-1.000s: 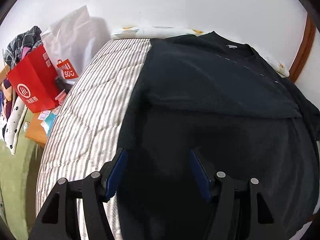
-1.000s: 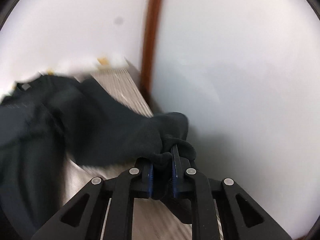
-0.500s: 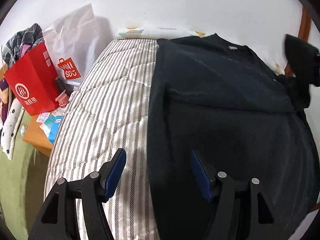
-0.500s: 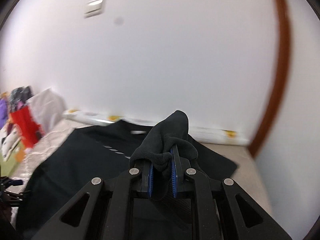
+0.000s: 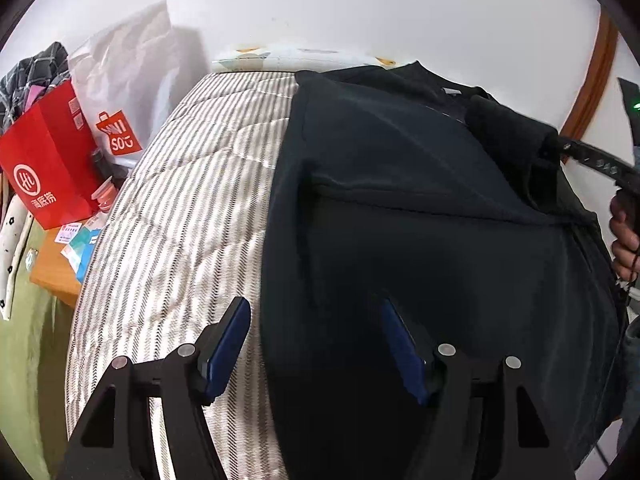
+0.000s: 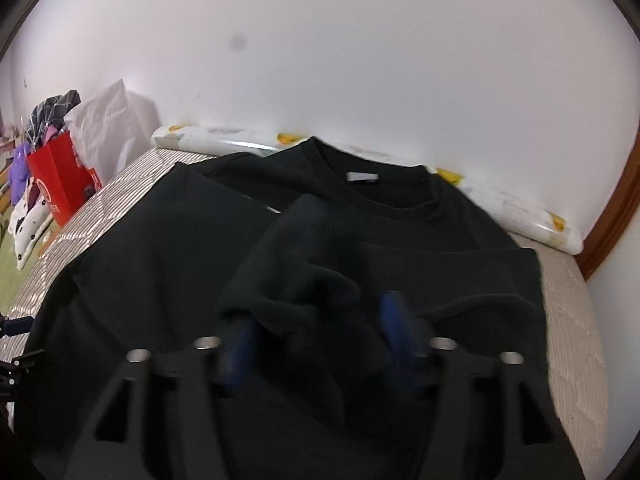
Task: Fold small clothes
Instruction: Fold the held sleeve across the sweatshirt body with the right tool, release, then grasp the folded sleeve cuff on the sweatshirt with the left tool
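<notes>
1. A black sweatshirt [image 6: 400,216] lies spread on a striped mattress [image 5: 188,216], collar toward the white wall, its front face up.
2. The right gripper [image 6: 316,332] hovers over the garment's middle; its jaws are opening, and the sleeve cuff [image 6: 296,264] sits bunched between the blue pads [image 6: 394,320], draped loosely rather than pinched.
3. The left gripper [image 5: 316,344] stands wide, nothing clamped, above the sweatshirt's left edge where cloth meets mattress.
4. From the left wrist view, a hand [image 5: 624,236] shows at the right edge.
5. A red paper bag [image 5: 48,160] and a white shopping bag [image 5: 132,92] stand beside the mattress.
</notes>
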A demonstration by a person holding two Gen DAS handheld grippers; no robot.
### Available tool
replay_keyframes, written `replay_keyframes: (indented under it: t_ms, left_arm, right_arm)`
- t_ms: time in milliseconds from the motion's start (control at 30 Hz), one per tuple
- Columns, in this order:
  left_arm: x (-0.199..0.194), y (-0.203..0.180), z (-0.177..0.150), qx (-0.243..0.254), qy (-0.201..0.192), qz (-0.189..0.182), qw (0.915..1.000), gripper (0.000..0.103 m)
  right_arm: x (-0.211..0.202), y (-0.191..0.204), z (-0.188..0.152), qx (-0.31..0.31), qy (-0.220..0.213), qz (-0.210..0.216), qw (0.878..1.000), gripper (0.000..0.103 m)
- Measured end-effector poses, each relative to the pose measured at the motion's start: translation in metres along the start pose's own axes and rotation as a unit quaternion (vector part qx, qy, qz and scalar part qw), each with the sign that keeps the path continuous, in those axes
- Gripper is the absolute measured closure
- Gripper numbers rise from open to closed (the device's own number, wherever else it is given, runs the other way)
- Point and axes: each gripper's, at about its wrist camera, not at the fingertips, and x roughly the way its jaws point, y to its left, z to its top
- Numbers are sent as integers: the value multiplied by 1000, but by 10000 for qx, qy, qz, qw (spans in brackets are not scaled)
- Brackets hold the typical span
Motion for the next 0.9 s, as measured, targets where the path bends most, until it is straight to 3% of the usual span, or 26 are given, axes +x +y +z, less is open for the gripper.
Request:
replay_keyframes:
  t_ms: [67, 300, 433, 633, 700, 767, 900]
  left_arm:
    - [1, -3, -2, 27, 15, -9, 10000, 37]
    - [1, -8, -13, -83, 74, -146, 9998, 36]
    - [0, -8, -16, -92, 84, -167, 9998, 36]
    - [-7, -3, -21, -59, 37, -264, 9996, 36]
    - [-9, 1, -24, -79, 11, -337, 9994, 36]
    - [-11, 4, -26, -104, -2, -430, 9990, 36]
    - [-10, 8, -29, -124, -25, -523, 9986, 36]
  right_arm:
    - [-13, -13, -1, 104, -23, -26, 9999, 23]
    - [-55, -45, -14, 214, -53, 1, 9998, 23]
    - [-33, -42, -29, 456, 275, 219, 9983, 33]
    - [22, -24, -32, 931, 606, 786, 9907, 33]
    - [37, -24, -29, 1151, 686, 931, 9866, 44]
    - [50, -20, -26, 1245, 829, 1058, 9831, 91]
    - [40, 9, -9, 869, 609, 1083, 9884, 96]
